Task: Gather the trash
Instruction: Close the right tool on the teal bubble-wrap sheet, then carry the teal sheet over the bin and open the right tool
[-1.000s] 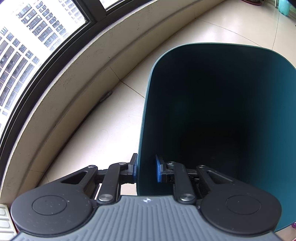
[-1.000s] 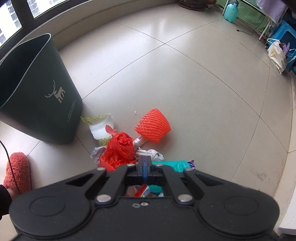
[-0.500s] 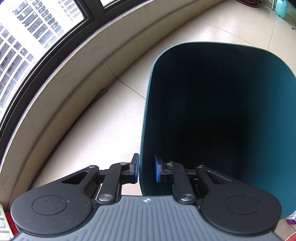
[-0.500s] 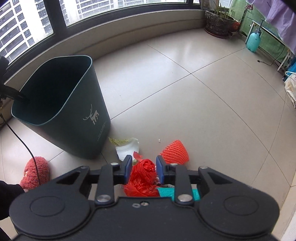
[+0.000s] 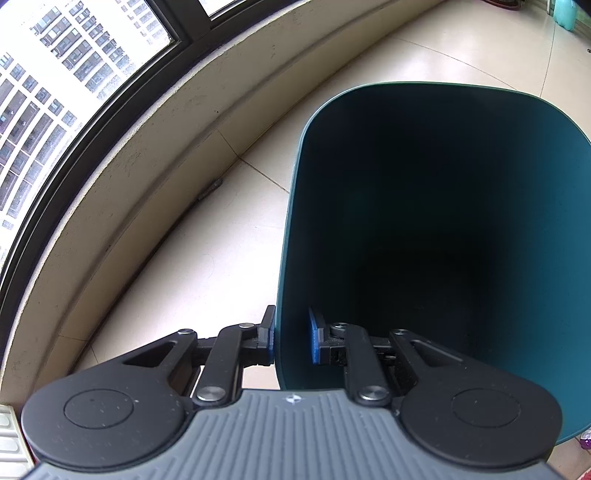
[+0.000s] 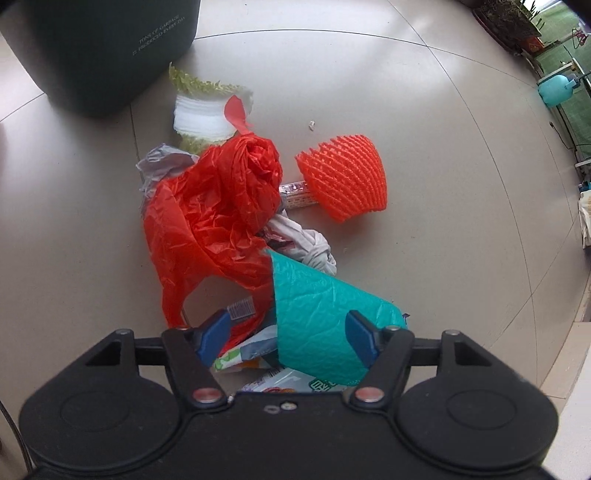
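Observation:
My left gripper (image 5: 291,338) is shut on the near rim of the dark green trash bin (image 5: 424,221), one finger outside and one inside; the bin's inside looks dark. The bin's outer wall (image 6: 103,48) shows at the top left of the right wrist view. My right gripper (image 6: 288,338) is open, low over the trash pile, its fingers on either side of a teal bubble mailer (image 6: 325,314). A red plastic bag (image 6: 218,214), an orange foam fruit net (image 6: 347,177), a white foam net (image 6: 207,114), white crumpled cloth (image 6: 314,251) and snack wrappers (image 6: 258,354) lie there.
A low beige wall (image 5: 147,166) under a large window curves left of the bin. Tiled floor (image 6: 443,129) stretches beyond the pile. A teal spray bottle (image 6: 557,88) and potted plants (image 6: 509,18) stand at the far right.
My right gripper has opened from shut and dropped down and forward onto the trash pile, now straddling the teal mailer. My left gripper keeps its hold on the bin rim.

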Action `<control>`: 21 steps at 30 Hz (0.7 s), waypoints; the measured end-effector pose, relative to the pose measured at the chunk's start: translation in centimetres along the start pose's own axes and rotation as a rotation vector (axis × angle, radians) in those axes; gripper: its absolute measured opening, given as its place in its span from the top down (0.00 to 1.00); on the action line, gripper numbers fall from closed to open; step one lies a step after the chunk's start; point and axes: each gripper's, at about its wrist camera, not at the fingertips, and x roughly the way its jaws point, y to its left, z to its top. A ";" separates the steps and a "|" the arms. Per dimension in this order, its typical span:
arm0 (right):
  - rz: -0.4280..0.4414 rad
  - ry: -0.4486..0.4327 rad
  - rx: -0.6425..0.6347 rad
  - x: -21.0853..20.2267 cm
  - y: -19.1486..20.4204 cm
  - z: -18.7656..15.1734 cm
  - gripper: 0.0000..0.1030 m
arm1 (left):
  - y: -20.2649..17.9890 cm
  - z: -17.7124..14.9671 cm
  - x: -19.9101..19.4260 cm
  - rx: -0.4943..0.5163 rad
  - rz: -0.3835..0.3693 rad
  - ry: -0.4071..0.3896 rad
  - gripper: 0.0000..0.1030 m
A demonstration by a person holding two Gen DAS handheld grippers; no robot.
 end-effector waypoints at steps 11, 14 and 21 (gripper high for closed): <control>-0.054 -0.048 0.063 -0.9 -2.1 -0.3 0.96 | 1.3 -0.1 0.1 0.001 0.003 -0.002 0.83; -0.026 -0.083 0.155 -3.5 -4.5 0.2 1.00 | 1.5 -0.1 0.1 0.002 0.004 -0.004 0.83; 0.103 -0.209 0.364 -12.2 -8.6 1.5 1.00 | 2.0 -0.3 0.2 -0.001 -0.003 0.002 0.84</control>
